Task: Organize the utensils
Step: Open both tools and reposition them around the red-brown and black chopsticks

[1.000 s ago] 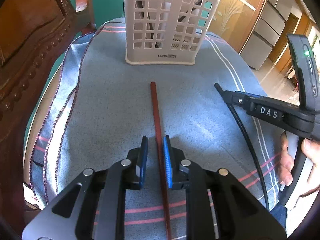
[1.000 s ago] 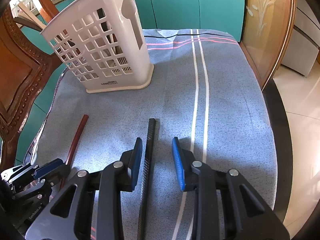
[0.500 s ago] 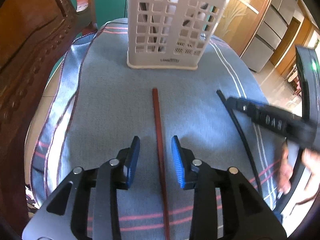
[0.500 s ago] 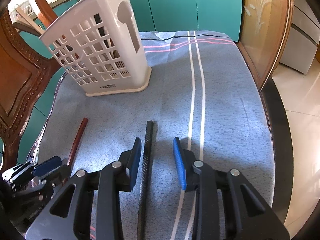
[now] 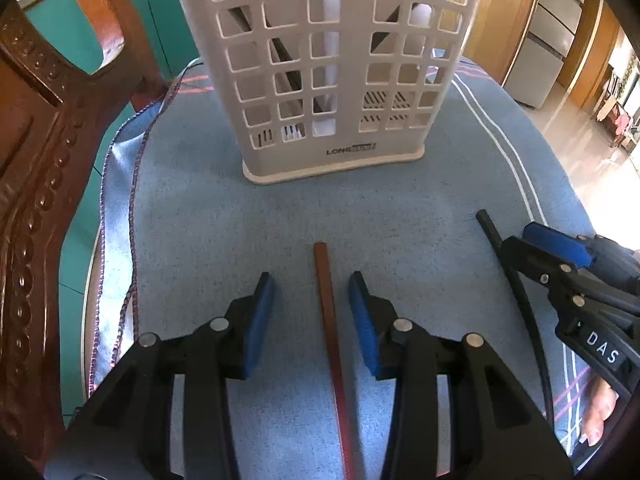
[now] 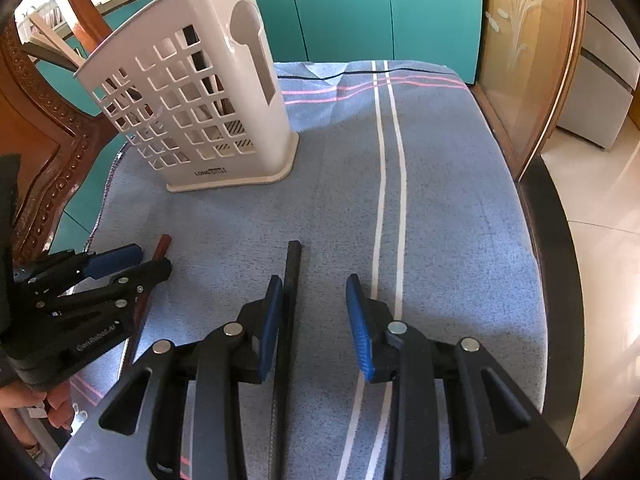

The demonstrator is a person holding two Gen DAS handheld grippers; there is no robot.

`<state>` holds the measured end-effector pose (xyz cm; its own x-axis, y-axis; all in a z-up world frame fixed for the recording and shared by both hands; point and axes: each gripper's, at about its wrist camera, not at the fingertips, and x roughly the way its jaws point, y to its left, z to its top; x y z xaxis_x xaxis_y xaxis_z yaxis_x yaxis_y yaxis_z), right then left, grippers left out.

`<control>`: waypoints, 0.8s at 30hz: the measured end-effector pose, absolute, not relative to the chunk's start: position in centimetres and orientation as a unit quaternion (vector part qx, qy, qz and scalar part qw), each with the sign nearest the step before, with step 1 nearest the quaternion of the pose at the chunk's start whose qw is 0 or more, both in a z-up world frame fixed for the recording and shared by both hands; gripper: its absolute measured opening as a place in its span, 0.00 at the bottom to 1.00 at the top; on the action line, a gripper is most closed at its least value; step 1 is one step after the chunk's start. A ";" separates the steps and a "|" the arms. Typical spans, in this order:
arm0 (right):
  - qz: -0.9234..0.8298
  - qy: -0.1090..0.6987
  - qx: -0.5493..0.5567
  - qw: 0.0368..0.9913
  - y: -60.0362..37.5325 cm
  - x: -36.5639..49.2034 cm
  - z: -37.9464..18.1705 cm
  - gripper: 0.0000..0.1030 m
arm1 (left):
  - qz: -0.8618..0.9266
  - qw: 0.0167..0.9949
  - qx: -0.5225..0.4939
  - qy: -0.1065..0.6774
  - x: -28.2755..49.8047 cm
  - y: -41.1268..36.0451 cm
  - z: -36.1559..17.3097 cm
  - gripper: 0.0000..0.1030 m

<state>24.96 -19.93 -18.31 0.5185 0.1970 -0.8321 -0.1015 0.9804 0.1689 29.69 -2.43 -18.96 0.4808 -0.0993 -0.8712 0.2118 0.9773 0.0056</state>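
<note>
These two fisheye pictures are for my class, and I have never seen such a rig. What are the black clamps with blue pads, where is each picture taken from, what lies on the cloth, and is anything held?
Each clamp is a hand-held gripper; a person holds one in each hand. A camera on each looks forward along its jaws.

One picture is from the left gripper, with the right one at its edge. The other is from the right gripper, with the left one at its edge.

On the blue cloth stands a white basket with utensils inside. A brown chopstick lies between the left jaws, a black chopstick between the right jaws, beside one pad.

Both jaws are open; nothing is held.
</note>
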 end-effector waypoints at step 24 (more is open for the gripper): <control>0.073 0.473 -0.049 0.877 -16.3 24.3 -19.4 0.39 | -0.082 0.867 0.036 0.491 27.5 -0.7 -19.3 0.52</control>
<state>24.32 -16.30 -19.44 0.5423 0.0824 -0.8362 -0.1745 0.9845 -0.0162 27.53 -0.72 -19.30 0.5045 -0.1075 -0.8567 0.1784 0.9838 -0.0184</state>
